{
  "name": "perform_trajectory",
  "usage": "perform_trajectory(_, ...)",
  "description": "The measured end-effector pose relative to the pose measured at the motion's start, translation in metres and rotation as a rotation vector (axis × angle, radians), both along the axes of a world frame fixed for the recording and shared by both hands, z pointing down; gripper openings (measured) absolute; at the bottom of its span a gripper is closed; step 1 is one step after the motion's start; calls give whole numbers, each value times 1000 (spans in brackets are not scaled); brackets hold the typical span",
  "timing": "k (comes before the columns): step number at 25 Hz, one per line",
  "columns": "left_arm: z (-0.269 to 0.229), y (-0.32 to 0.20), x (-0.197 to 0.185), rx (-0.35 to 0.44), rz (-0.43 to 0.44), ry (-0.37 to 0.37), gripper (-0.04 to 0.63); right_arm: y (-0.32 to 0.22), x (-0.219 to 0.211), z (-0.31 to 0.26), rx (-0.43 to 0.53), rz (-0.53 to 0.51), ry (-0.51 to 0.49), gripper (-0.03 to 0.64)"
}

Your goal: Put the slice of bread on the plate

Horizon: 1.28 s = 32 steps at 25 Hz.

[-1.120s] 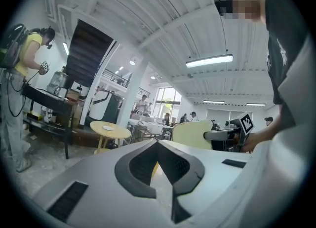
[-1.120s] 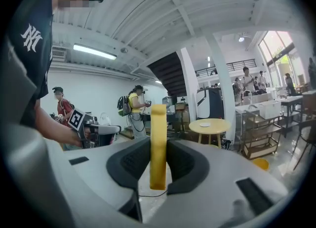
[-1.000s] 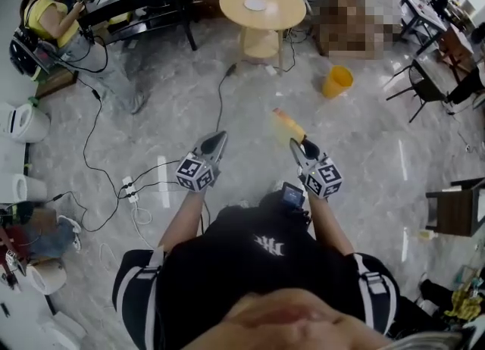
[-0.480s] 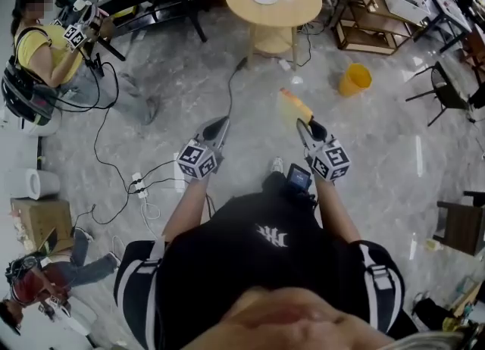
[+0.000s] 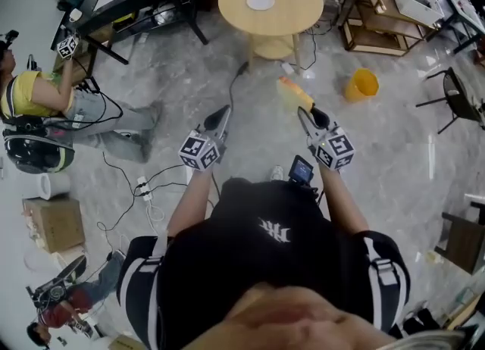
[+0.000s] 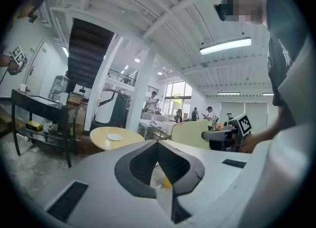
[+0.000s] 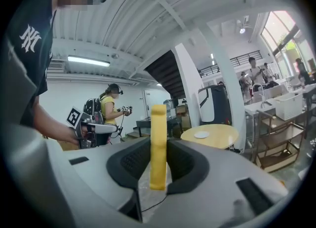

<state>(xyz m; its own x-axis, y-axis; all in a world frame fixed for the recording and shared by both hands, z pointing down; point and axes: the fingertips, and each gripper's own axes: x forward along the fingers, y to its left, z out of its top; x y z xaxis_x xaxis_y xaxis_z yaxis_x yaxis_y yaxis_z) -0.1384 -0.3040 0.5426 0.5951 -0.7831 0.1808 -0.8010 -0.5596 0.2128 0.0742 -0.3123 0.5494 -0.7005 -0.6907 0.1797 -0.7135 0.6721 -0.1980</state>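
Plate (image 5: 261, 1) first, in the head view: small and white, it lies near the middle of the round wooden bench (image 5: 295, 15) at the top of the picture, well apart from the slice of bread (image 5: 294, 92). A yellow bucket (image 5: 362, 84) stands on the grey floor (image 5: 394, 159) to the right of the bench (what is inside it cannot be told). The person's forearms reach forward side by side. The left gripper (image 5: 222, 114) and the right gripper (image 5: 306, 114) both point toward the bench, and the slice sticks out ahead of the right one, over the floor.

Left gripper view: the plate (image 6: 114, 136) sits on the bench (image 6: 106, 143), ahead and to the left. The fingers (image 6: 136, 165) meet at their tips with nothing gripped between them (a bit of yellow shows through the gap lower down, beyond them). At the right, the right gripper (image 6: 215, 134) carries the pale slice (image 6: 190, 133) broadside.

Right gripper view: the fingers (image 7: 131, 165) are clamped on the slice (image 7: 158, 145), which stands upright and edge-on between them. The plate (image 7: 201, 134) rests on the bench (image 7: 217, 138), ahead and to the right. At the left, a hand holds the left gripper (image 7: 112, 129) roughly level.
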Motion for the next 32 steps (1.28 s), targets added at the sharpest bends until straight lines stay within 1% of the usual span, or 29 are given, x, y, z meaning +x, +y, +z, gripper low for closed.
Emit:
perform_trajectory(2, -1, -13, 9, 1, -5, 0, 9, -15, 6, 5, -2, -13, 1, 89)
perform_trajectory(6, 3, -28, 15, -8, -11, -21, 9, -31, 13, 19, -45, -5, -25, 89)
perform_trajectory(11, 8, -56, 4, -20, -28, -6, 9, -57, 14, 30, -75, 0, -11, 89)
perform_trajectory(16, 26, -83, -7, -62, -27, 13, 9, -85, 12, 36, -109, 25, 1, 89)
perform_trajectory(20, 30, -130, -14, -70, -14, 27, 9, -125, 1, 37, -118, 7, 38, 89)
perform_trajectory(27, 26, -211, -31, -57, 70, 23, 9, -209, -37, 19, -92, 30, 52, 89)
perform_trajectory(32, 19, -263, -49, -57, 99, 45, 9, -258, -60, 7, -86, 46, 79, 89)
